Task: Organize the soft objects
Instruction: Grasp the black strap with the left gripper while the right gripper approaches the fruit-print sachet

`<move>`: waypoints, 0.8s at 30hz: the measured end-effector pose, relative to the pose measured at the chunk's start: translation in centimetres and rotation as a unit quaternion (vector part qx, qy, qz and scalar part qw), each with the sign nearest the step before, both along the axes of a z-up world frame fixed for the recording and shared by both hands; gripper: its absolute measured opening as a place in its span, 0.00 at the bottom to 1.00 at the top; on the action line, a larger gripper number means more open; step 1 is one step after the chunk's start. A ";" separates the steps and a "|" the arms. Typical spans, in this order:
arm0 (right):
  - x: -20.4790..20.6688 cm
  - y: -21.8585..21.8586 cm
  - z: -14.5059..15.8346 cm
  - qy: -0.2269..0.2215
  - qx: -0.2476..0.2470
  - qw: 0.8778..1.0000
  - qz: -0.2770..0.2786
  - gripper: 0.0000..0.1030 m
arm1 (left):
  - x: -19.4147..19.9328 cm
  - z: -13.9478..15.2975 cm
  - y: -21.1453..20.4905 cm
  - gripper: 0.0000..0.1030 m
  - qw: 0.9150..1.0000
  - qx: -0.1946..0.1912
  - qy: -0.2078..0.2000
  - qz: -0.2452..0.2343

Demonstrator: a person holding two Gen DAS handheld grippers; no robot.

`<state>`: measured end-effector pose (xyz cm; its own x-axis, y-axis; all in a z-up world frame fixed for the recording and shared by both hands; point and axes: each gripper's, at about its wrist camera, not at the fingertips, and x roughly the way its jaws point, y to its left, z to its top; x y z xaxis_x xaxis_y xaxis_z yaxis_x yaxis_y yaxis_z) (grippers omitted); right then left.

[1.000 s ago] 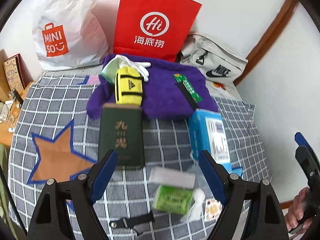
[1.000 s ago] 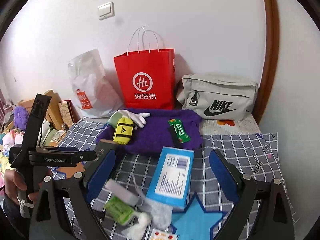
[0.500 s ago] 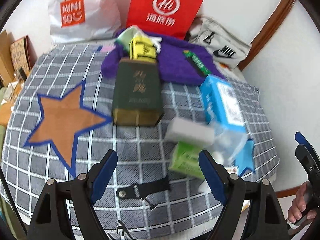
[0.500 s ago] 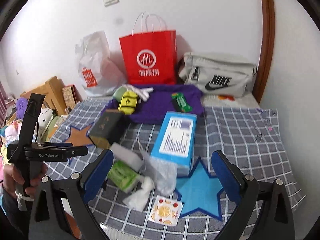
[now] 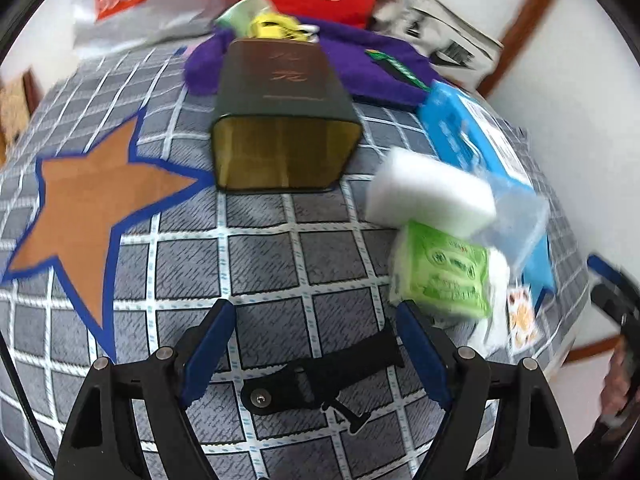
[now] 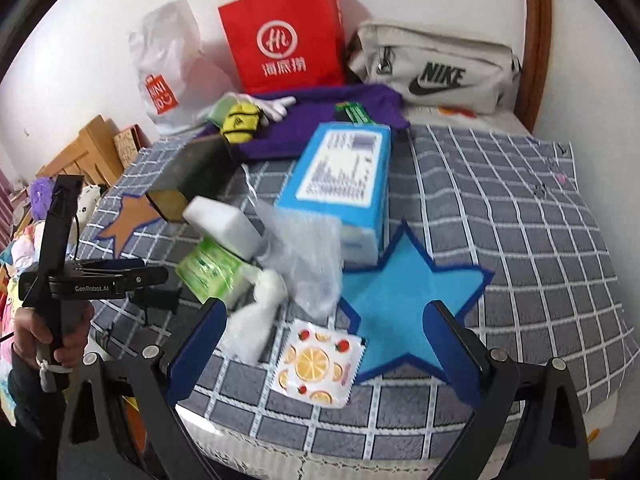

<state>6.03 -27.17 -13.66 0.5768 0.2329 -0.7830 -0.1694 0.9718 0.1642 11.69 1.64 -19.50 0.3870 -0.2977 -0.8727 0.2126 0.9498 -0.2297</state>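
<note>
On the grey checked cloth [image 5: 264, 256] lie a white sponge [image 5: 428, 192] on a green tissue pack [image 5: 444, 276], a clear plastic bag [image 6: 308, 260] and a purple towel [image 5: 368, 64] with a yellow pouch [image 5: 276, 26] and a white glove [image 6: 276, 106] on it. My left gripper [image 5: 316, 320] is open low over the cloth, just above a black strap buckle [image 5: 320, 376], with nothing between its fingers. My right gripper [image 6: 326, 312] is open over a fruit-print sachet [image 6: 316, 364] and a blue star patch [image 6: 404, 304], holding nothing.
A dark green box [image 5: 284, 120] and a blue box [image 6: 344, 176] lie mid-cloth. A red paper bag [image 6: 284, 36], a white plastic bag [image 6: 168, 56] and a grey Nike bag [image 6: 436, 68] stand against the wall. The cloth's edge runs near the right gripper.
Both grippers have come down toward the cloth, so the objects look larger and closer. The left gripper now hangs over the black buckle. Both stay open.
</note>
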 end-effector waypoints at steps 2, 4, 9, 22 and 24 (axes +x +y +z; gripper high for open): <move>-0.1 0.0 -0.2 0.001 0.000 1.000 0.000 0.95 | -0.7 -0.1 -0.1 0.79 1.000 0.002 0.000 -0.016; 0.0 0.1 -0.4 0.000 0.000 1.000 0.002 0.95 | -1.8 -0.1 -0.2 0.79 1.000 0.003 0.004 -0.027; 0.0 0.1 -1.3 0.001 0.008 1.000 0.012 0.95 | -4.6 -0.3 -0.9 0.79 0.998 0.020 0.011 -0.052; -1.1 -1.4 -3.9 0.025 0.024 0.999 0.007 0.95 | -4.7 0.1 -4.4 0.27 0.986 0.128 -0.036 -0.104; -1.4 -1.6 -4.4 0.029 0.024 0.999 0.008 0.95 | -4.6 0.2 -3.7 0.20 0.990 0.111 -0.025 -0.089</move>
<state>4.67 -28.79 -18.02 0.5275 0.2800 -0.8021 -0.1736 0.9597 0.2209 7.08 -2.02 -19.29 0.3893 -0.1675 -0.9058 0.3867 0.9222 -0.0044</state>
